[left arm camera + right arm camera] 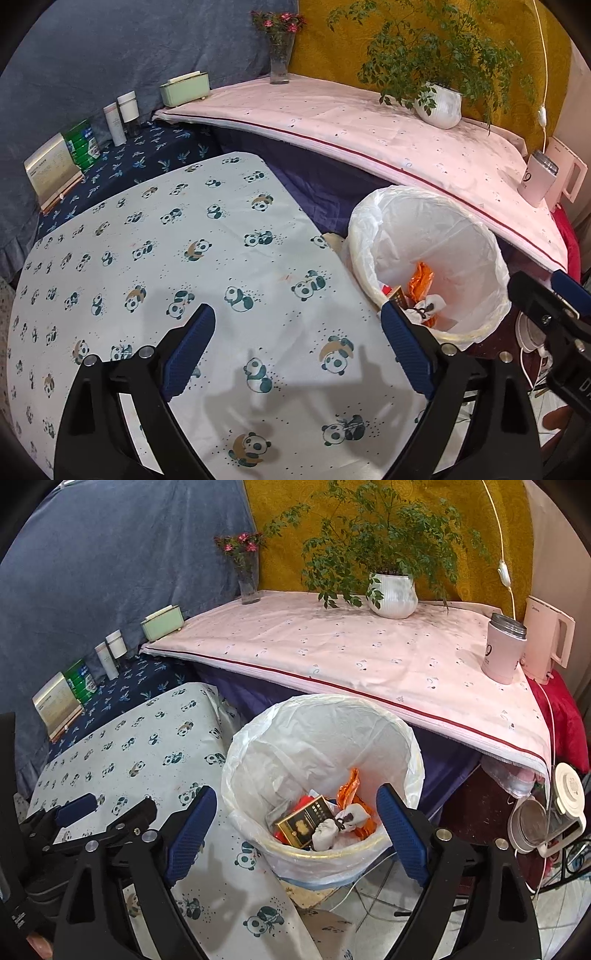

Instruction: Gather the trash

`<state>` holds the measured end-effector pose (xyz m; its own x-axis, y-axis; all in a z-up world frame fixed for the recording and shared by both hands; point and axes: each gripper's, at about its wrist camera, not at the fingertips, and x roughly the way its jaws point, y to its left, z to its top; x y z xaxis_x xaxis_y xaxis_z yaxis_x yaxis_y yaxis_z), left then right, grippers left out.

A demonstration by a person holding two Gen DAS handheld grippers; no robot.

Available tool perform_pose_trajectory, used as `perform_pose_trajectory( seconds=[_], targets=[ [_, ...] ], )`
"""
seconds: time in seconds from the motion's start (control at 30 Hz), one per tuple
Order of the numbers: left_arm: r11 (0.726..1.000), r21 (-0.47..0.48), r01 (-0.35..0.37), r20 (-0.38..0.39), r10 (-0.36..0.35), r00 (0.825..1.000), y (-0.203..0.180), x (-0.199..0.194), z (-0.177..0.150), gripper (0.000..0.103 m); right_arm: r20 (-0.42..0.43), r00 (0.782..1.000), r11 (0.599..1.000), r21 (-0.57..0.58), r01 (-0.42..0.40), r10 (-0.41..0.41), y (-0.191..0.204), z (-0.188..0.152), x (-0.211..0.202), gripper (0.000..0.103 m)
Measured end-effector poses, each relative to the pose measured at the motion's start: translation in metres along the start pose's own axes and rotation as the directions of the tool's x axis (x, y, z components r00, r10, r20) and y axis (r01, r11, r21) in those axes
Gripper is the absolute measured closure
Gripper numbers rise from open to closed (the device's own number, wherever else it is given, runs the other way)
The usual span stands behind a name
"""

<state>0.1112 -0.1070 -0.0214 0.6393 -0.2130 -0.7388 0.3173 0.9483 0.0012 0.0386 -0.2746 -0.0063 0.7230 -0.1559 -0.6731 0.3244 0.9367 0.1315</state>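
Trash [325,821] in bin [412,738] beside table [147,753]

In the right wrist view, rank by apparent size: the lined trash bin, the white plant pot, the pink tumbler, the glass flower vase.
1. trash bin, though it sits nearest the camera
2. white plant pot and pink tumbler: too alike to rank
3. glass flower vase
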Motion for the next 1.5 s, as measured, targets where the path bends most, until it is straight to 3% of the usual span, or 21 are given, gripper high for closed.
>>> perform_pose_trajectory(
  seconds=[0.07,0.4,1.1,1.5],
  targets=[
    [1.0,0.0,-0.005,-0.005,0.005,1.0,0.002,0.0,-0.003,0.016,-0.007,1.0,1.0,-0.004,0.009,-0.009,-0.001,-0.002,0.0,0.006],
    [0.999,-0.015,-0.029,-0.015,0.029,0.999,0.007,-0.002,-0.015,0.011,0.021,0.998,0.997,-0.051,0.06,-0.059,0.0,-0.017,-0.005,0.007],
    [0.998,0.022,-0.066,-0.004,0.067,0.998,-0.011,-0.004,-0.022,0.009,-0.013,0.997,0.995,-0.069,0.076,-0.077,-0.006,-0.034,-0.001,0.007],
    [0.999,0.017,-0.05,-0.013,0.05,0.999,-0.015,-0.004,-0.023,0.008,-0.02,0.997,0.995,-0.07,0.077,-0.079,-0.007,-0.038,0.0,0.007]
  ],
)
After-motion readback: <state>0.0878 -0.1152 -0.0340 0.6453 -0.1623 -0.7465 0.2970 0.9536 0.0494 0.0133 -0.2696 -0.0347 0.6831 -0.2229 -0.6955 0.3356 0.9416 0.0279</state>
